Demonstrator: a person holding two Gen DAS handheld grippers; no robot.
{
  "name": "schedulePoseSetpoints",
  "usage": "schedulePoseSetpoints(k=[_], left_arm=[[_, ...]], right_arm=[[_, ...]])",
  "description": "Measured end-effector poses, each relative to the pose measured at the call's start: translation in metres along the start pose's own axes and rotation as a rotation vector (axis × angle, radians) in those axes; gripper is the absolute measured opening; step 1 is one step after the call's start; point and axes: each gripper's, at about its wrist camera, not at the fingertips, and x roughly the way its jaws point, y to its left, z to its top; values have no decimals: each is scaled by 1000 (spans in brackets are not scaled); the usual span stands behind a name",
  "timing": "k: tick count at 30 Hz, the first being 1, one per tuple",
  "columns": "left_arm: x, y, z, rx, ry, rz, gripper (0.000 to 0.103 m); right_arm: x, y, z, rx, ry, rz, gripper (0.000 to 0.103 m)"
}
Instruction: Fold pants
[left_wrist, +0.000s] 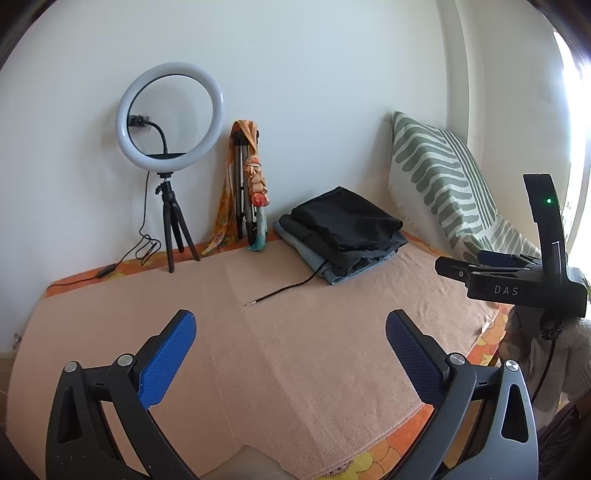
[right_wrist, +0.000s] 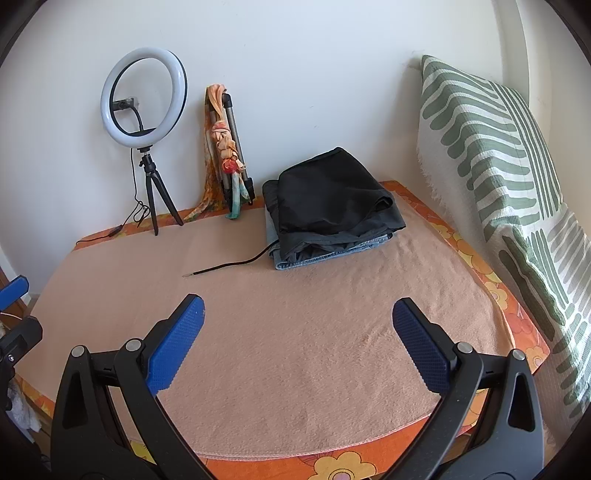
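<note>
Left tongs (left_wrist: 291, 336): released, blue pads spread wide, hovering above the bare peach blanket (left_wrist: 295, 350), holding nothing.
Right tongs (right_wrist: 297, 323): likewise released — pads far apart, nothing between them, poised over the same blanket (right_wrist: 314, 350).
Right tongs from the left wrist view (left_wrist: 480, 271): at the right edge, side-on, black body lettered "DAS", a green light lit on the upright part.
Left tongs from the right wrist view (right_wrist: 14, 291): only a blue pad and black body at the left edge.
Pants (right_wrist: 328, 199): folded, black pair on top of a stack, darker grey fabric below, blue denim (right_wrist: 325, 254) at the bottom; stack at the far side of the bed near the wall, well apart from both tongs.
Drawstring (right_wrist: 229, 266): thin dark cord trailing from the stack's left side across the blanket.
Bed cover (right_wrist: 343, 465): orange floral print showing around the blanket's edges.
Pillow (right_wrist: 509, 177): white with green stripes, leaning upright on the right — just beside the stack.
Ring light (right_wrist: 144, 96): on a small black tripod by the wall, far left.
Folded tripod (right_wrist: 236, 147): leaning on the wall, an orange patterned scarf (right_wrist: 221, 147) draped over it.
</note>
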Motion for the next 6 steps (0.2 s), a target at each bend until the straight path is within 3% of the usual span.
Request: schedulePoseSetpoints(k=[6], left_arm=[[-2,2,-1,2,5,-11,102]], right_arm=[[2,7,2,4,1,15,103]])
